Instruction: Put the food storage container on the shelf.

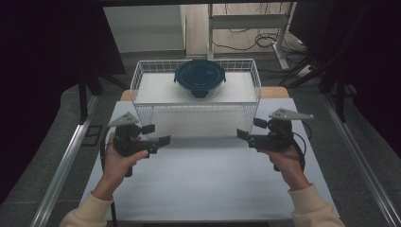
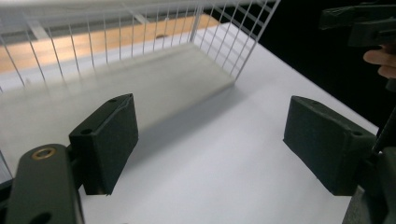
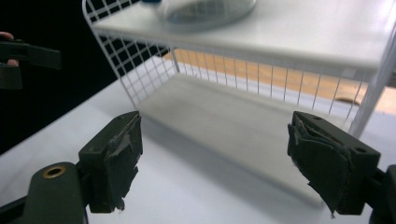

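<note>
I hold both tongs spread and empty above the near bench [image 1: 198, 179], left tongs [image 1: 158, 135] and right tongs [image 1: 247, 135] facing inward. The lidded container [image 1: 200, 78] sits on the wire rack [image 1: 142, 78], far and centred, equally distant from both.

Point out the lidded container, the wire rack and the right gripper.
Lidded container [image 1: 200, 75], high view, middle of its dark blue lid.
Wire rack [image 1: 196, 62], high view, back top rim.
Right gripper [image 1: 248, 128], high view, midway between its fingertips.
</note>
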`<state>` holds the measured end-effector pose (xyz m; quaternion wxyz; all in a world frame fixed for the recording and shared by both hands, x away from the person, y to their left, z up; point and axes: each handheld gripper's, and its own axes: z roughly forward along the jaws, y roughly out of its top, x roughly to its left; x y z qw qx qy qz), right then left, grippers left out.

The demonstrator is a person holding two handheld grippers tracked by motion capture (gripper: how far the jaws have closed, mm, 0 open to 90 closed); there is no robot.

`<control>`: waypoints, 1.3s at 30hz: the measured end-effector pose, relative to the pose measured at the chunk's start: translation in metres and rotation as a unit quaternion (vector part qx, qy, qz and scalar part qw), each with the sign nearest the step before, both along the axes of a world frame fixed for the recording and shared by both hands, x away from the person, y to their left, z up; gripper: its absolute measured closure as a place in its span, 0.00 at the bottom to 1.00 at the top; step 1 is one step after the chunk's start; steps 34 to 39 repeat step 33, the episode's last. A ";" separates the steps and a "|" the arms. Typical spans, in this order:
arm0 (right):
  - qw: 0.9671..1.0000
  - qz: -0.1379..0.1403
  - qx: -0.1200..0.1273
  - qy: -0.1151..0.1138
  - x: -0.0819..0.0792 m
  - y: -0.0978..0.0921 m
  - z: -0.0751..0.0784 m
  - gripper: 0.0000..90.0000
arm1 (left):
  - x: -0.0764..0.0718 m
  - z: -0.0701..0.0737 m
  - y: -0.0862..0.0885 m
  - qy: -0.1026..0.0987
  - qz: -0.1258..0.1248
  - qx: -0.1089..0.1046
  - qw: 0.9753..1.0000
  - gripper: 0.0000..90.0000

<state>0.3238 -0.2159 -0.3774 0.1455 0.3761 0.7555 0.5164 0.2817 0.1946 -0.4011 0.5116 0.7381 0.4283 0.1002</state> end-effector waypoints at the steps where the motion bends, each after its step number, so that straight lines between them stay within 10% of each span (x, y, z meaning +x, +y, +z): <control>1: 1.000 0.001 -0.002 0.000 -0.005 -0.002 -0.005 0.20 | -0.004 -0.006 0.000 0.002 -0.001 0.004 1.000 0.20; 18: 0.998 -0.009 -0.029 0.061 -0.040 -0.031 -0.097 0.19 | -0.037 -0.089 0.006 0.048 0.029 0.043 0.998 0.19; 39: 0.998 -0.023 -0.027 0.052 -0.041 -0.033 -0.099 0.19 | -0.037 -0.093 0.011 0.049 0.040 0.041 0.997 0.20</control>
